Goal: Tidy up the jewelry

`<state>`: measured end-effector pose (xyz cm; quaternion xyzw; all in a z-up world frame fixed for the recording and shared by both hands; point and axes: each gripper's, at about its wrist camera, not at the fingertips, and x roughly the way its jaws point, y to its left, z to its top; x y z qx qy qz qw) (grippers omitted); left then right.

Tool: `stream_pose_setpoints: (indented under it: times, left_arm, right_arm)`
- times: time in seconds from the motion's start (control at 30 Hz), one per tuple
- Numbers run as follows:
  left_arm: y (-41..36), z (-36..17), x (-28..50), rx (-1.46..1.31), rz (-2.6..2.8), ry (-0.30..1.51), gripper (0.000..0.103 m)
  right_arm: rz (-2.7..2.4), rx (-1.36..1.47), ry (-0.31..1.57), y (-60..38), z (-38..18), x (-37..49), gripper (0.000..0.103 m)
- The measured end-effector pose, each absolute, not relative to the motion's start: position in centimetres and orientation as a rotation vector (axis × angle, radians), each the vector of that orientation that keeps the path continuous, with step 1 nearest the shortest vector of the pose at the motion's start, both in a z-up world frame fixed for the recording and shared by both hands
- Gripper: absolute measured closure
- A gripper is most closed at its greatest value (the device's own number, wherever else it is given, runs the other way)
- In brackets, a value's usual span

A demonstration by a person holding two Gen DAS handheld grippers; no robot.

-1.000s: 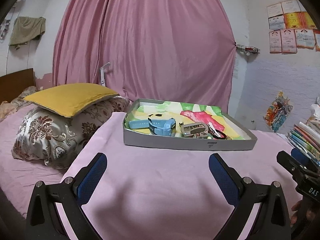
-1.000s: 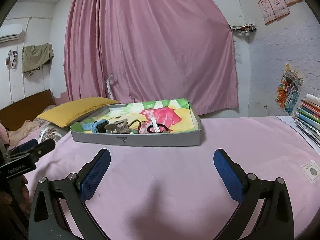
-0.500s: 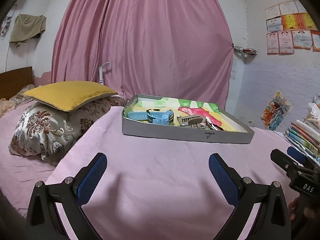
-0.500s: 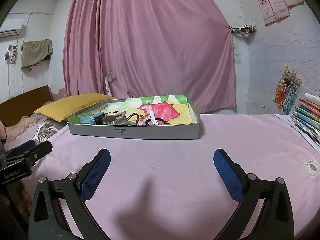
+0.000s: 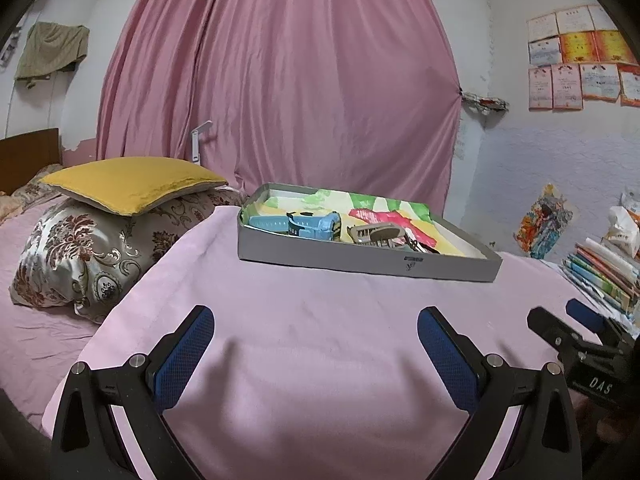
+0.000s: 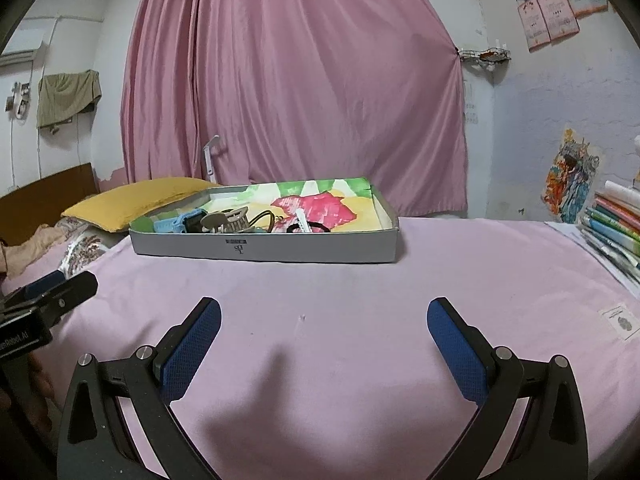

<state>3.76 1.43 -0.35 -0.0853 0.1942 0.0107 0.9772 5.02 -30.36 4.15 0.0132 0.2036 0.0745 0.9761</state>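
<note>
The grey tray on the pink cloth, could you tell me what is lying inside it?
Inside the grey tray: a blue watch, a beige hair claw and a black ring-shaped band. The near wall hides the lower parts, and small tangled pieces stay unclear.

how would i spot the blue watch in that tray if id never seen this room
Find the shallow grey tray with a bright painted lining on the pink cloth before the pink curtain. The blue watch lies at the end nearest the yellow pillow. It is the only light blue piece, beside a grey-brown hair claw.
</note>
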Motion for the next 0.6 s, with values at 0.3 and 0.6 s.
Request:
stream_pose_setpoints:
  times: [0.3,0.6]
  left_arm:
    - [0.98,-0.30,3.89,-0.135,0.024,0.398,0.001]
    - [0.97,-0.34,3.89,-0.137,0.023,0.394,0.001]
  right_arm:
    - [0.155,0.035,0.413,-30.32,3.90,5.18,0.002]
    - [0.154,0.032,0.413,-30.24,3.94,5.13,0.002]
